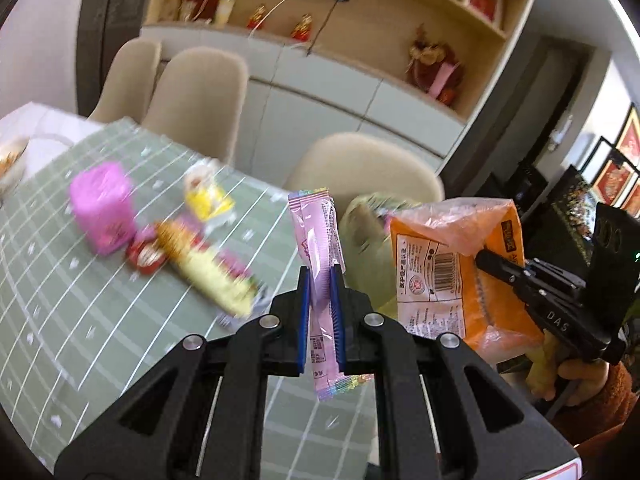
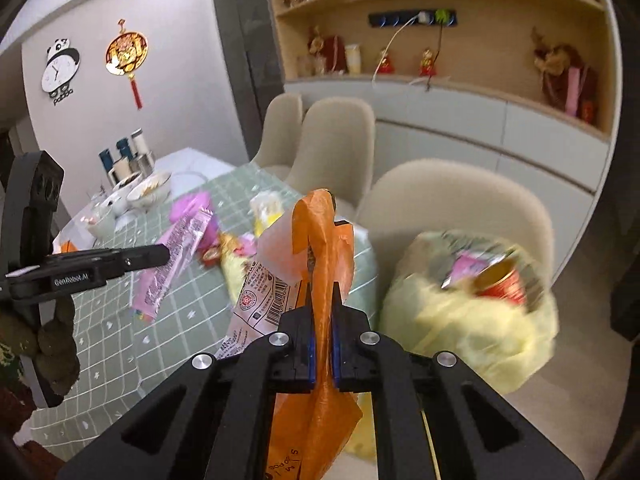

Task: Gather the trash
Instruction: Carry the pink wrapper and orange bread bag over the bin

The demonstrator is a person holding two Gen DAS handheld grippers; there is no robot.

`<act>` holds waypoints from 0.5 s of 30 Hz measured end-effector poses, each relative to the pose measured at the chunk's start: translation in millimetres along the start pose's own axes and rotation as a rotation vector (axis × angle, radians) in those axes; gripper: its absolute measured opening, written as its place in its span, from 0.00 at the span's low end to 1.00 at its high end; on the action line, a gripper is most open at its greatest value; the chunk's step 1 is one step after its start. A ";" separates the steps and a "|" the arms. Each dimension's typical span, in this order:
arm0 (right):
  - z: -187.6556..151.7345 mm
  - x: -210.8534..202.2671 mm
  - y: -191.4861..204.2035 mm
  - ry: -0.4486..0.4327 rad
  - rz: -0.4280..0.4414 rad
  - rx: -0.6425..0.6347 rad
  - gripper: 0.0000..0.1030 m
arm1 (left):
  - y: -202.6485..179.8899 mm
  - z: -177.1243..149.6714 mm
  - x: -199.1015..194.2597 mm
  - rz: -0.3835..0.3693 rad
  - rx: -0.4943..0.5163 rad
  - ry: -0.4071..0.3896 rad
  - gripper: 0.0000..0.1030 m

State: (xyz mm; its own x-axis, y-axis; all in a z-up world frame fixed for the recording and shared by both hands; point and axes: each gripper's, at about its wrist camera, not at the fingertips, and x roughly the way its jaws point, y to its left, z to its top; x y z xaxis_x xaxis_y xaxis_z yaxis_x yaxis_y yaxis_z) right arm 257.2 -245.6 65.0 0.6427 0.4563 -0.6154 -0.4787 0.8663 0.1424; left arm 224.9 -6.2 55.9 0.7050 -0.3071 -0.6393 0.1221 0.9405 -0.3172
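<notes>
While blurred — left hand-held gripper (image 1: 320,280) pinches seemingly pink wrapper (image 1: 316,240) | right hand-held gripper (image 2: 324,296) clamps orange bag (image 2: 320,240)

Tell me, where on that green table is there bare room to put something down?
The near end of the tablecloth, this side of the wrapper pile, looks bare. The middle is crowded: pink box, red lid, yellow packet. The far end holds bowls. Both tongs are full: pink wrapper, orange bag.
</notes>
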 end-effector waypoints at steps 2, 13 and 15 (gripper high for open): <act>8.7 -9.8 -17.3 -0.023 -0.029 -0.002 0.07 | -13.4 13.6 6.8 -0.033 0.006 -0.017 0.09; 28.2 -41.7 -120.0 -0.129 -0.169 0.092 0.07 | -94.9 70.6 84.9 -0.142 0.094 -0.014 0.09; 26.8 -44.6 -138.4 -0.145 -0.190 0.115 0.07 | -109.6 75.2 105.1 -0.160 0.114 -0.004 0.09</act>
State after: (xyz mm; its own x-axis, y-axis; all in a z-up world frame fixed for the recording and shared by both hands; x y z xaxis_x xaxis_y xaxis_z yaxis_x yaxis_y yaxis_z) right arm 310.9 -380.4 93.5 0.7973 0.3005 -0.5235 -0.2753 0.9529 0.1276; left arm 338.1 -130.7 76.2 0.6731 -0.4541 -0.5837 0.3116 0.8900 -0.3330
